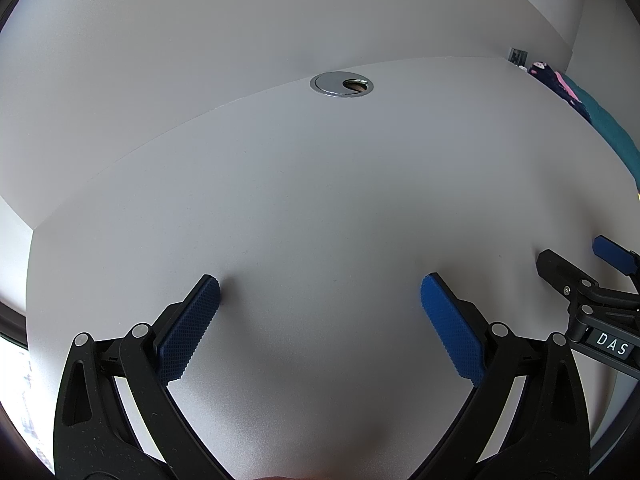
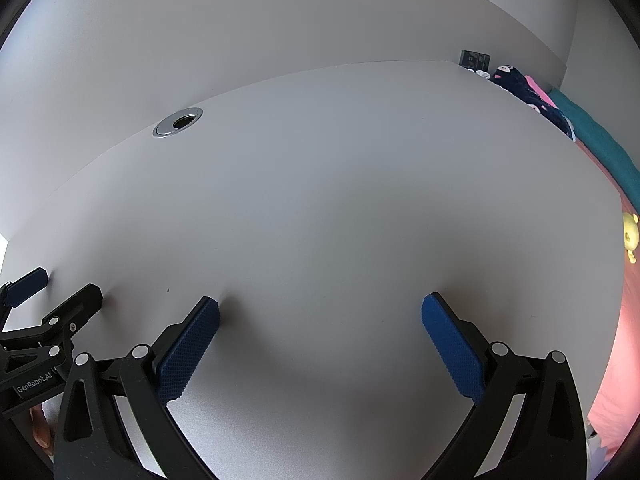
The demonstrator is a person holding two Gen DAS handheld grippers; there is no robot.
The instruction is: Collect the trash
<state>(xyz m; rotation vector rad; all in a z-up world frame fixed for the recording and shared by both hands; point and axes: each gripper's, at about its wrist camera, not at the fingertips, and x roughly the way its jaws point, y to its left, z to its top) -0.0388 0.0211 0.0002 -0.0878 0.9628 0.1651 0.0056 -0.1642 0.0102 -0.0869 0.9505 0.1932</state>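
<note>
The left claw (image 1: pixel 320 284) hovers low over the tabletop (image 1: pixel 320 200), blue pads (image 1: pixel 188 328) spread wide, gripping nothing. The right claw (image 2: pixel 320 304) sits just beside it over the same tabletop, equally splayed and unloaded.

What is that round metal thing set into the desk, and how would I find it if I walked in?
Start with the big white desk against the pale wall. Follow its back edge, where desk meets wall, and there sits a cable hole: a flat silver ring with a dark opening on one side. It is the only shiny metal thing on the desk; the colourful fabric lies off the desk's right edge.
</note>
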